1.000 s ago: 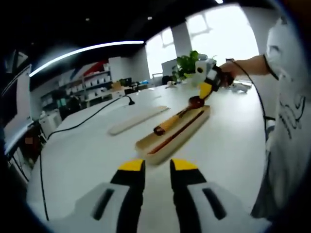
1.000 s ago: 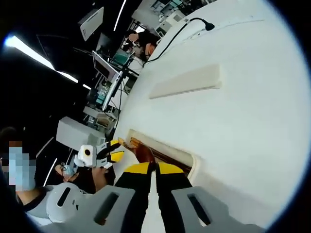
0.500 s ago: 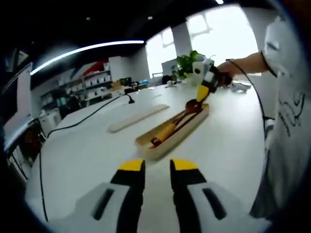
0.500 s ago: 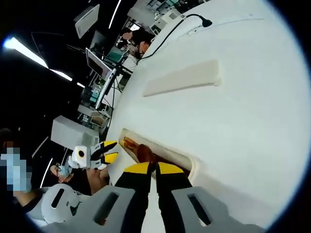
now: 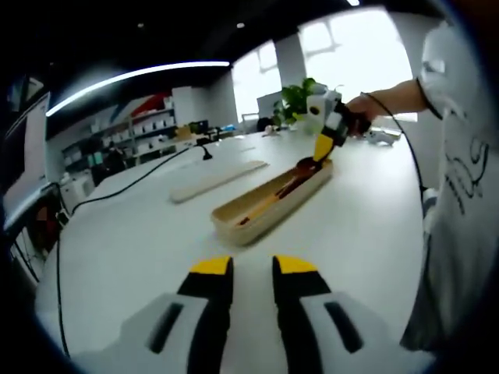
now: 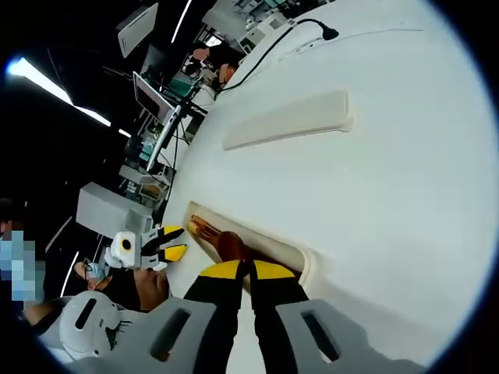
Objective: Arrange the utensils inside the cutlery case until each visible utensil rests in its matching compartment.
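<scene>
A long cream case point(image 5: 269, 206) is seen lying open on the white table point(image 5: 140, 234), with a wooden spoon point(image 5: 274, 199) laid lengthwise inside it, the dark bowl at the far end. What appears to be a pair of dark chopsticks lies beside the spoon, though this is hard to make out. The flat lid point(image 5: 218, 175) rests on the table just beside the case, apart from it. The right gripper point(image 5: 323, 148) is held over the far end of the case, its yellow tips closed together at the spoon's bowl point(image 6: 231, 245); whether the spoon is actually pinched cannot be told. The left gripper point(image 5: 253, 269) is held above the bare table near the case's near end, its jaws slightly parted and empty.
</scene>
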